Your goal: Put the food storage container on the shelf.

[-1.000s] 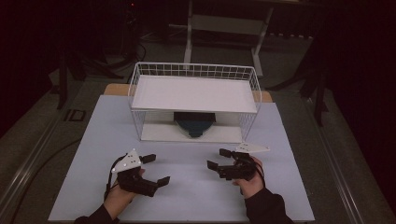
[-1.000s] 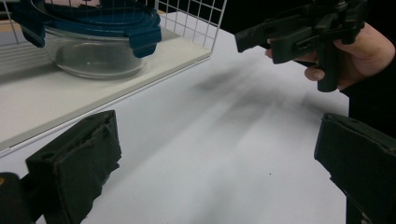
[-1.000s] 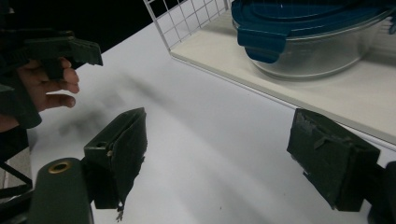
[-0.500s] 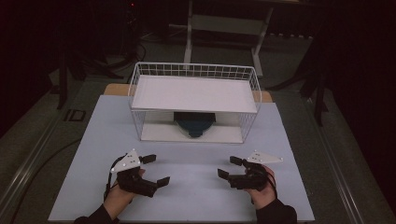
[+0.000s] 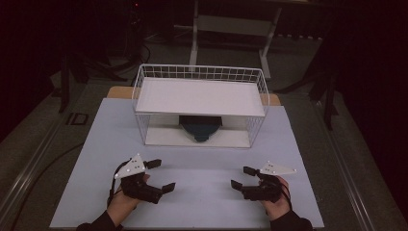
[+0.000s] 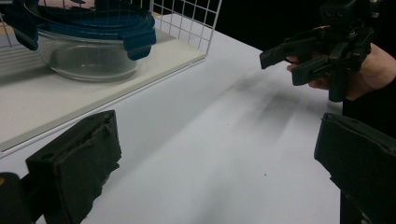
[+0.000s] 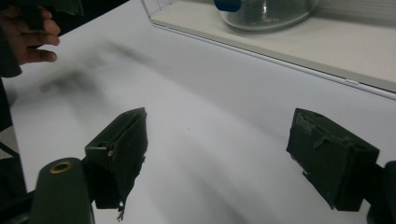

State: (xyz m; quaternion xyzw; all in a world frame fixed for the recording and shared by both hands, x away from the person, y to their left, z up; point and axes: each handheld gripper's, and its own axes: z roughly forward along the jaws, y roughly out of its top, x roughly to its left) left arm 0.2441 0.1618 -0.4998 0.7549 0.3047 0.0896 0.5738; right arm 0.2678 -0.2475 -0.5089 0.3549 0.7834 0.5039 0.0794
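Observation:
A glass bowl with a blue clip lid (image 5: 200, 127) sits on the lower board of a white wire rack (image 5: 144, 91) at the back of the white table (image 5: 202, 163). My left gripper (image 5: 162, 175) rests low at the front left, jaws open with nothing between them. My right gripper (image 5: 240, 177) is at the front right, also open with nothing in it and pointing toward the left one. The left gripper view has its own wide jaws (image 6: 215, 158), the bowl (image 6: 88, 42) and the right gripper (image 6: 282, 65) farther off. Beyond the jaws (image 7: 224, 154) in the right gripper view is the bowl (image 7: 266, 11).
The rack has a flat white top shelf (image 5: 199, 96) above the bowl. Bare white tabletop lies between the two grippers and in front of the rack. The table's edges drop to a dark floor with cables and a stand (image 5: 231, 29) behind.
My right gripper has slid to the right and nearer the front edge of the table, jaws still open. The left gripper has not moved.

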